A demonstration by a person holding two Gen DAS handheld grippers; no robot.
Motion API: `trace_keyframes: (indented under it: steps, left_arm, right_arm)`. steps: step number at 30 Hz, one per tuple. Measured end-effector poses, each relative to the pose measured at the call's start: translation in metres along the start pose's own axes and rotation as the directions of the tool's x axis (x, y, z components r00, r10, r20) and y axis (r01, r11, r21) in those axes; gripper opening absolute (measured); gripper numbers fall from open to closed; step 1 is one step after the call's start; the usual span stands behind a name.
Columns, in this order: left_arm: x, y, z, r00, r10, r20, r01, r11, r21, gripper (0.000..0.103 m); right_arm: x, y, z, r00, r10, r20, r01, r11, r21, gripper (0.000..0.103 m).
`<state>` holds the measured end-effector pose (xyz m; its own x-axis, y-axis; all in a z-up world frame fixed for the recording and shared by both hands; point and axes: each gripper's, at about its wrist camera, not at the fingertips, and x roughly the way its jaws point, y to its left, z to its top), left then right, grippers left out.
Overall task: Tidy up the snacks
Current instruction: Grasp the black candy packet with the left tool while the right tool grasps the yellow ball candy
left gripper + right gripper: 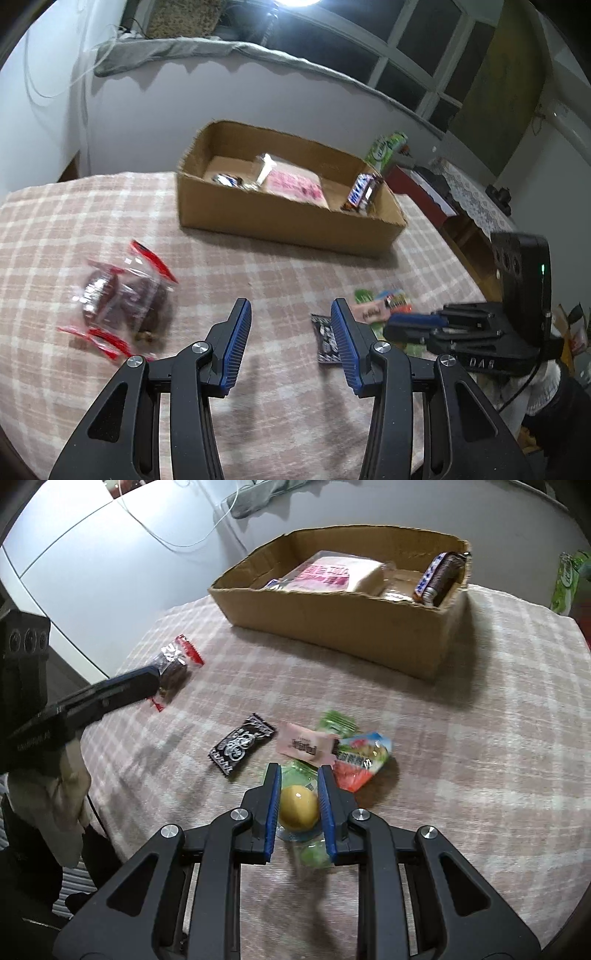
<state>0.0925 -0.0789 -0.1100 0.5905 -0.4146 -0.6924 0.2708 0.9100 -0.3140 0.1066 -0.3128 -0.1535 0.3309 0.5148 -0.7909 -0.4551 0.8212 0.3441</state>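
A cardboard box (280, 221) (332, 616) stands at the back of the checked tablecloth and holds a pink packet (328, 574), a chocolate bar (439, 578) and other snacks. My left gripper (291, 310) is open and empty above the cloth, right of a clear red-edged bag of dark snacks (122, 299) (173, 664). My right gripper (297, 770) is shut on a clear green packet with a yellow ball (298, 806). A black packet (242, 744) (327, 341), a pink packet (306, 746) and a red-blue packet (360, 762) lie just beyond it.
A green packet (386, 147) (567, 579) stands behind the box on the right. A dark red cabinet with a lace cloth (443, 184) is right of the table. A white wall and a window ledge with grey cloth (221, 48) lie behind.
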Motion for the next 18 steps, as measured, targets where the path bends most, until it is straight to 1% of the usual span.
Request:
trace_keyframes:
  steps: [3, 7, 9, 11, 13, 15, 18]
  left_arm:
    - [0.009, -0.01, -0.006, 0.999, -0.015, -0.029, 0.016, 1.0, 0.021, 0.043]
    - [0.017, -0.017, -0.012, 0.998, -0.018, -0.056, 0.02, 0.999, 0.037, 0.043]
    - [0.02, -0.019, -0.014, 0.997, -0.019, -0.07, 0.022, 0.999, 0.047, 0.043]
    - [0.022, -0.022, -0.017, 0.997, -0.018, -0.081, 0.023, 0.998, 0.06, 0.043]
    - [0.025, -0.023, -0.02, 0.996, -0.013, -0.091, 0.019, 0.997, 0.069, 0.043]
    - [0.029, -0.024, -0.022, 0.995, -0.009, -0.101, 0.016, 0.997, 0.076, 0.043]
    - [0.034, -0.027, -0.023, 0.994, -0.002, -0.113, 0.013, 0.996, 0.091, 0.043]
  right_arm:
    - [-0.001, -0.001, 0.0, 0.999, -0.041, 0.005, 0.041, 0.999, -0.025, 0.021]
    - [-0.001, -0.005, 0.003, 0.998, -0.055, 0.001, 0.055, 0.998, -0.026, 0.021]
    - [-0.004, -0.009, 0.004, 0.999, -0.038, 0.007, 0.038, 0.999, -0.006, 0.022]
    - [-0.006, -0.011, 0.002, 1.0, -0.005, 0.01, 0.005, 1.0, 0.006, 0.025]
    - [-0.008, -0.008, -0.001, 1.0, 0.003, 0.001, -0.003, 1.0, -0.017, 0.028]
    - [-0.008, -0.001, -0.005, 1.0, -0.021, -0.009, 0.021, 0.998, -0.062, 0.035]
    - [-0.004, 0.006, -0.01, 0.997, -0.074, -0.017, 0.072, 0.991, -0.114, 0.035]
